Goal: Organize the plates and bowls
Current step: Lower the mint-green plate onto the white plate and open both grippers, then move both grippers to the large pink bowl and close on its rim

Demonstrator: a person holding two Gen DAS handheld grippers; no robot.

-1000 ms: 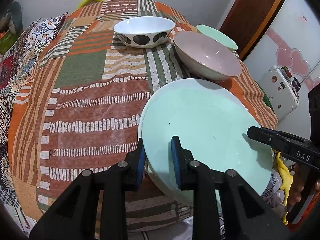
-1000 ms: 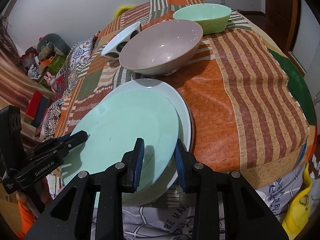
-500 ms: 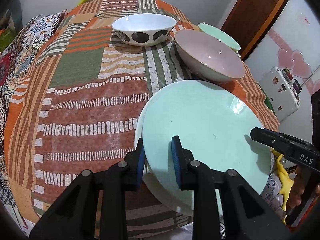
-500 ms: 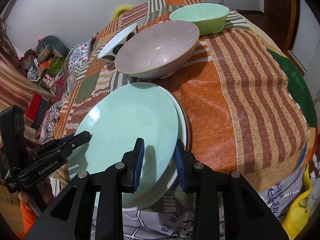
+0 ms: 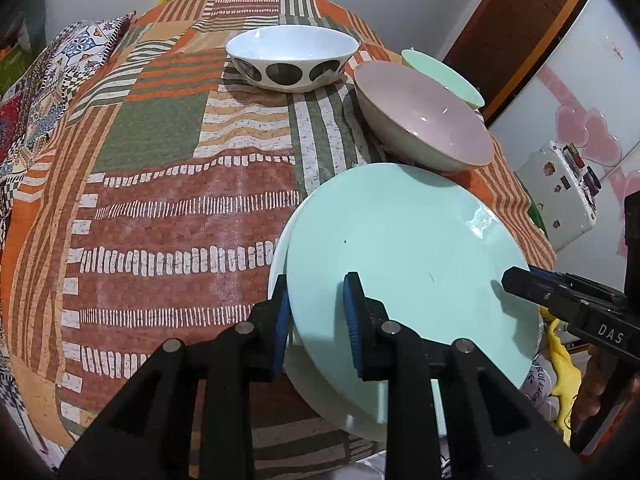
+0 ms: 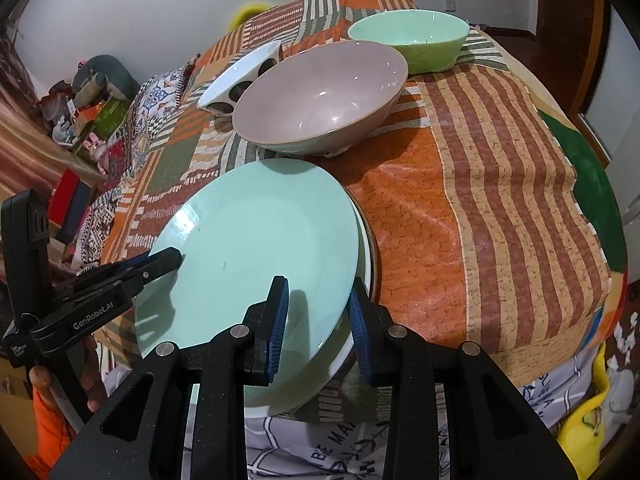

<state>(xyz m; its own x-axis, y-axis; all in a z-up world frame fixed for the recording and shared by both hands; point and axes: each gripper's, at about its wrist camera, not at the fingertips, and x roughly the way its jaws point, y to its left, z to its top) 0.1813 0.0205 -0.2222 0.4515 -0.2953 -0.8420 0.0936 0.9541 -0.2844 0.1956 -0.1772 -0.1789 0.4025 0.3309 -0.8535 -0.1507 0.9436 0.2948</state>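
Plates come first: one smooth, glossy mint-green round plate (image 5: 404,248) lies stacked on a white plate (image 5: 280,256) at the near edge of the surface's textured patchwork cloth (image 5: 160,200). Left claw (image 5: 316,320) and right claw (image 6: 318,320) each clench the mint plate's rim. Three glazed bowls stand behind: spotted white (image 5: 292,58), dusty pink (image 6: 320,96), pale green (image 6: 408,38).
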